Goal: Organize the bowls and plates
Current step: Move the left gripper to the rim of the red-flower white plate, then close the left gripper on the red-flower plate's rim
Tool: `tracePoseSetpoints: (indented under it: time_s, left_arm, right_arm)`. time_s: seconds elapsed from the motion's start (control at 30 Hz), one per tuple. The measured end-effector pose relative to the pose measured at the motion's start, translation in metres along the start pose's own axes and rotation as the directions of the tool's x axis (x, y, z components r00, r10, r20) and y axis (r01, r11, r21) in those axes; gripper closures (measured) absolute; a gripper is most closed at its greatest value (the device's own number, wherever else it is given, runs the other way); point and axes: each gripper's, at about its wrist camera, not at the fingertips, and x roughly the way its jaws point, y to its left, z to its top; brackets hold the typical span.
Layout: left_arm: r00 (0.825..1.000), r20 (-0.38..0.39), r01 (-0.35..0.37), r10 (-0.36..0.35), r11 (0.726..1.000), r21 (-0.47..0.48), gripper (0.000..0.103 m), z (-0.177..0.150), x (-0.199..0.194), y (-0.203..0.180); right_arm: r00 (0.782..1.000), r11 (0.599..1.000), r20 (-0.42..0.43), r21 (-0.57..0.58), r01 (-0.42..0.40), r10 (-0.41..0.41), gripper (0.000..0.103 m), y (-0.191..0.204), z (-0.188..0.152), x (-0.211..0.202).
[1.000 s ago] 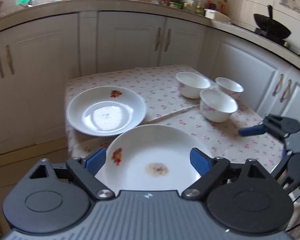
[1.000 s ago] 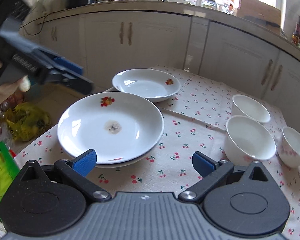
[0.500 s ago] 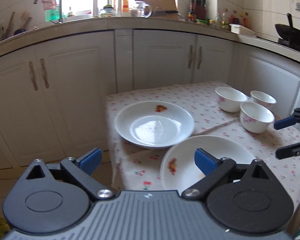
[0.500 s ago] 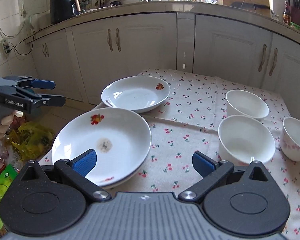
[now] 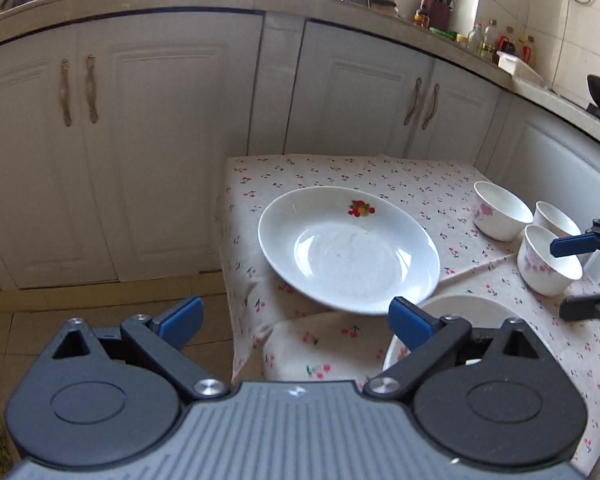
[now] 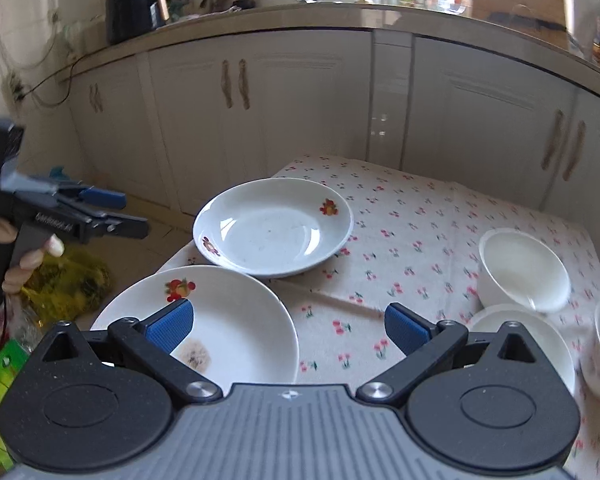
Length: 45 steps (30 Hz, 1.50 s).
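Note:
Two white plates with fruit prints lie on a cherry-print tablecloth (image 6: 420, 216). The far plate (image 5: 348, 248) also shows in the right wrist view (image 6: 272, 228). The near plate (image 6: 204, 328) has a brown stain and sits at the table's near left corner; only its rim (image 5: 460, 304) shows in the left wrist view. Three white bowls (image 5: 500, 210) (image 5: 548, 260) (image 5: 556, 216) stand at the right. My left gripper (image 5: 296, 320) is open and empty, off the table's left corner. My right gripper (image 6: 288, 324) is open and empty, over the near edge between the near plate and the bowls.
White cabinets (image 5: 160, 140) and a countertop (image 5: 180, 0) run behind the table. A yellow bag (image 6: 68, 280) lies on the floor at the left. The left gripper shows in the right wrist view (image 6: 100, 216), the right one in the left wrist view (image 5: 580, 272).
My left gripper has swung left and back off the near plate, past the table's corner. My right gripper has moved a little forward and down. Both stayed open; plates and bowls did not move.

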Motion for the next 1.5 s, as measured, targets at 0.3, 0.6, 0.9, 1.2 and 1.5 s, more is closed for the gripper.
tracePoseSetpoints:
  time_s: [0.3, 0.6, 0.9, 1.2, 1.5]
  left_arm:
    - [0.999, -0.038, 0.005, -0.002, 0.998, 0.064, 0.005, 0.025, 0.04, -0.005]
    - [0.997, -0.07, 0.012, -0.008, 0.998, 0.056, 0.005, 0.044, 0.068, -0.004]
    - [0.992, -0.12, 0.031, -0.025, 0.998, 0.051, 0.006, 0.059, 0.097, -0.009]
    - [0.985, -0.169, 0.045, -0.042, 0.999, 0.009, 0.01, 0.068, 0.119, -0.005]
    - [0.974, -0.223, 0.052, -0.049, 0.999, 0.008, 0.021, 0.073, 0.136, -0.003]
  right_arm:
    - [1.0, 0.997, -0.022, -0.071, -0.009, 0.007, 0.0, 0.001, 0.028, 0.037]
    - [0.999, 0.988, -0.045, -0.157, 0.01, -0.018, 0.001, -0.018, 0.043, 0.063]
    - [0.981, 0.973, -0.185, -0.207, -0.101, 0.063, 0.016, -0.047, 0.052, 0.091]
    - [0.975, 0.953, -0.219, -0.282, -0.109, 0.047, 0.024, -0.032, 0.043, 0.119]
    - [0.968, 0.951, -0.238, -0.271, -0.147, 0.082, 0.024, -0.034, 0.042, 0.135]
